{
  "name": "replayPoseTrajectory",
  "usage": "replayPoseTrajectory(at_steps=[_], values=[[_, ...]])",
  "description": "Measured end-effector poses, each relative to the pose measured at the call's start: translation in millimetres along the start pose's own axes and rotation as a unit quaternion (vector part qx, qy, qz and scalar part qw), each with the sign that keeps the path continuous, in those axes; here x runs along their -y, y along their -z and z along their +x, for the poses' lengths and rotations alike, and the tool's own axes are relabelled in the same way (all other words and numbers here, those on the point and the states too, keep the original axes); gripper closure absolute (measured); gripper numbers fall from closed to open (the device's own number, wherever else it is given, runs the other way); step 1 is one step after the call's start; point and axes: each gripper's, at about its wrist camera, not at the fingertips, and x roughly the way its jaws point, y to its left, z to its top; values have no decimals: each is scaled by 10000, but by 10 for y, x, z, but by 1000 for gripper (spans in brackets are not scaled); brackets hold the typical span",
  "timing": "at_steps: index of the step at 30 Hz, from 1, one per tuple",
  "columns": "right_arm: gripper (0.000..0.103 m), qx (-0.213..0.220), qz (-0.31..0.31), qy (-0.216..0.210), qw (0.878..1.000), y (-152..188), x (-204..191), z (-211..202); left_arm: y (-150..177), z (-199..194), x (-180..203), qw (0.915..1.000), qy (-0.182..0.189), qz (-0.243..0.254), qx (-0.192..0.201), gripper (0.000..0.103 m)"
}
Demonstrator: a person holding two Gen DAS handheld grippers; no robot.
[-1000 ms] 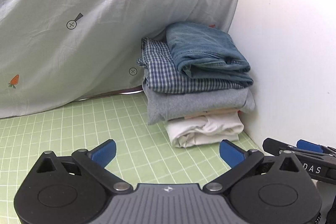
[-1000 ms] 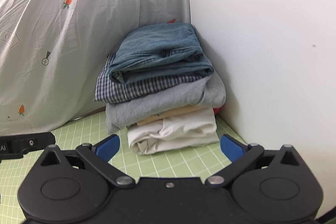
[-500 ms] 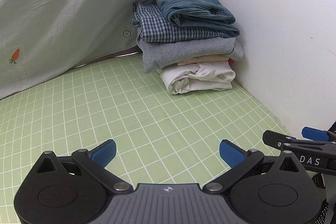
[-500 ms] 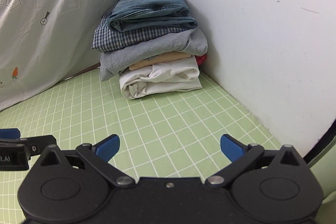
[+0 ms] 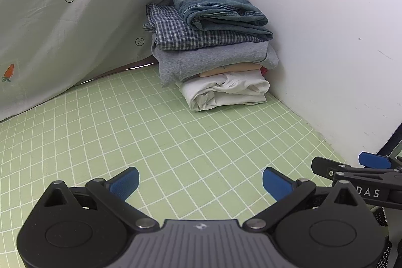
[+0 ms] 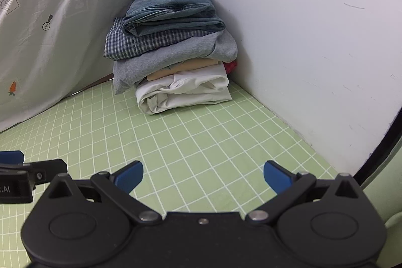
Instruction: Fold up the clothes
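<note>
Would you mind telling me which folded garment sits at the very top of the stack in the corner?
The blue denim garment tops the stack; the navy checked shirt, grey garment, beige piece and white garment lie beneath it.

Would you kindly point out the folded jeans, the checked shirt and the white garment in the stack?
folded jeans (image 6: pixel 173 9), right wrist view, top face.
checked shirt (image 6: pixel 125 44), right wrist view, left corner.
white garment (image 5: pixel 226 89), left wrist view, front folds.

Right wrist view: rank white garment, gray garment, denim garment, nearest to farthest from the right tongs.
From the right tongs, open over the green grid mat:
1. White garment, bottom of the stack, front edge on the mat.
2. Gray garment, mid-stack, above the white one.
3. Denim garment, top of the stack, back in the corner.
</note>
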Motion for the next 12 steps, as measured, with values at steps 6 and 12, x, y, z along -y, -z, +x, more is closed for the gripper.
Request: replayPoseTrajectory(at_steps=[6,12], values=[[0,11,2,12,10000,24,4,-30,17,-27,16,10000,37,23,3,0],[0,28,-36,16,10000,36,6,-55,26,-47,28,10000,57,11,29,0]])
